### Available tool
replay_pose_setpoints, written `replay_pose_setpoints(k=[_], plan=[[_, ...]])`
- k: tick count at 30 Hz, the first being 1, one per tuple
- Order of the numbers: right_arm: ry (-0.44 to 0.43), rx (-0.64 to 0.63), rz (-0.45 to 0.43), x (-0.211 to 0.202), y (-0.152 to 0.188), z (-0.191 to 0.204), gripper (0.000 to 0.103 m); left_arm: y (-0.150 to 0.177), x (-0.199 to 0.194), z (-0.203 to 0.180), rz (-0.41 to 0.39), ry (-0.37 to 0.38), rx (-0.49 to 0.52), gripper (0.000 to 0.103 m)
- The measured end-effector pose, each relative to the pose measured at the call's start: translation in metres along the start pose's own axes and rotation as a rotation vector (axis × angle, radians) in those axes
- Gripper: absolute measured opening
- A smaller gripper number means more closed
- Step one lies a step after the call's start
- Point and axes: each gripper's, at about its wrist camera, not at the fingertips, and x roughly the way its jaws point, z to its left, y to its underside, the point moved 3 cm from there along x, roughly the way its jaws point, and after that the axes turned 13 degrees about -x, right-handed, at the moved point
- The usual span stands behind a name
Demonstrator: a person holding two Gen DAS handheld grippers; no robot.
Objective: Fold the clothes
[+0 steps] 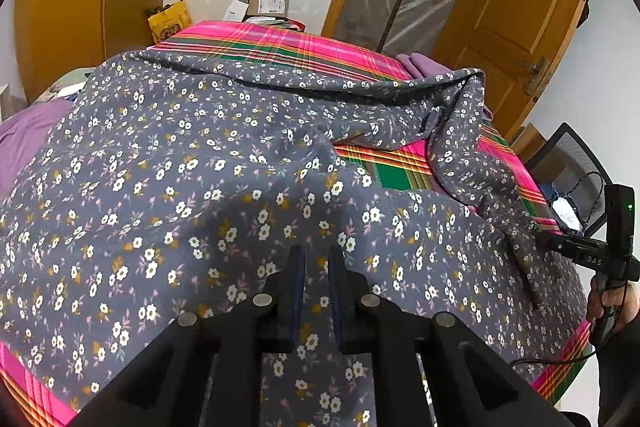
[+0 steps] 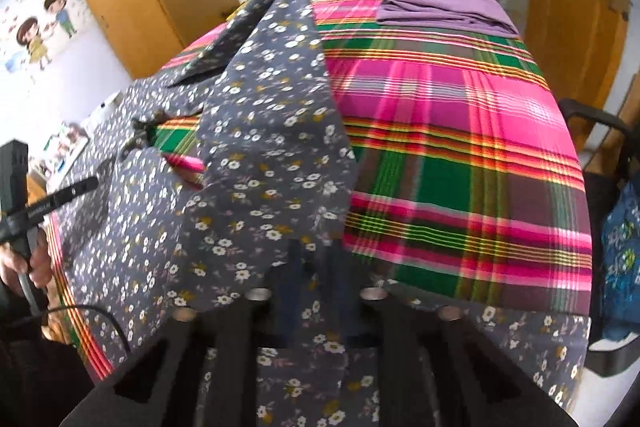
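Across the lower frame the thin, floppy floral garment [image 1: 200, 167] sits pinched in the left gripper [image 1: 317, 269], while the right gripper [image 2: 316, 267] seems, through blur, clamped on its hem, the best hold.

Cardboard box [image 1: 269, 4] stood at 12 o'clock beyond the plaid cover [image 2: 460, 155]; yellow bag [image 1: 168, 21] at 11; wooden door [image 1: 516, 11] at 2.
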Motion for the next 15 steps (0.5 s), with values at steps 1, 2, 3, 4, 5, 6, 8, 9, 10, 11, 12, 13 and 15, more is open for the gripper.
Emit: replay_pose_setpoints(k=[1,2,3,4,5,6,8,9,10,11,12,13,15], plan=[[0.006,-0.009,0.005,0.001,-0.001,0.002,0.008,0.0,0.0,-0.001,0.0,0.001,0.001,0.012],[0.013,-0.017,0.009,0.002,-0.002,0.003,0.007,0.0,0.0,-0.001,0.0,0.002,0.001,0.011],[0.024,-0.024,0.009,0.001,-0.003,0.004,0.004,-0.001,0.0,-0.001,0.0,0.003,0.003,0.011],[0.038,-0.031,0.005,0.0,-0.004,0.004,0.004,-0.001,0.0,-0.002,0.0,0.004,0.004,0.011],[0.054,-0.04,-0.002,-0.003,-0.006,0.003,0.003,-0.002,0.001,-0.002,0.001,0.005,0.006,0.011],[0.072,-0.051,-0.012,-0.007,-0.009,0.0,0.003,-0.002,0.001,-0.003,0.002,0.005,0.007,0.011],[0.118,-0.066,-0.029,-0.014,-0.018,-0.01,0.003,-0.003,0.002,-0.004,0.003,0.007,0.01,0.011],[0.148,-0.074,-0.036,-0.019,-0.024,-0.018,0.003,-0.003,0.002,-0.005,0.004,0.008,0.012,0.011],[0.18,-0.085,-0.042,-0.024,-0.031,-0.027,0.003,-0.003,0.001,-0.006,0.002,0.01,0.014,0.011],[0.215,-0.095,-0.044,-0.028,-0.039,-0.038,0.003,-0.004,0.001,-0.006,0.001,0.011,0.015,0.011],[0.252,-0.106,-0.042,-0.031,-0.048,-0.051,0.003,-0.004,0.001,-0.006,0.001,0.012,0.015,0.011],[0.284,-0.114,-0.04,-0.033,-0.056,-0.063,0.003,-0.005,0.001,-0.006,0.0,0.013,0.015,0.011],[0.347,-0.136,-0.025,-0.034,-0.074,-0.086,0.003,-0.005,0.001,-0.007,-0.001,0.012,0.015,0.011]])
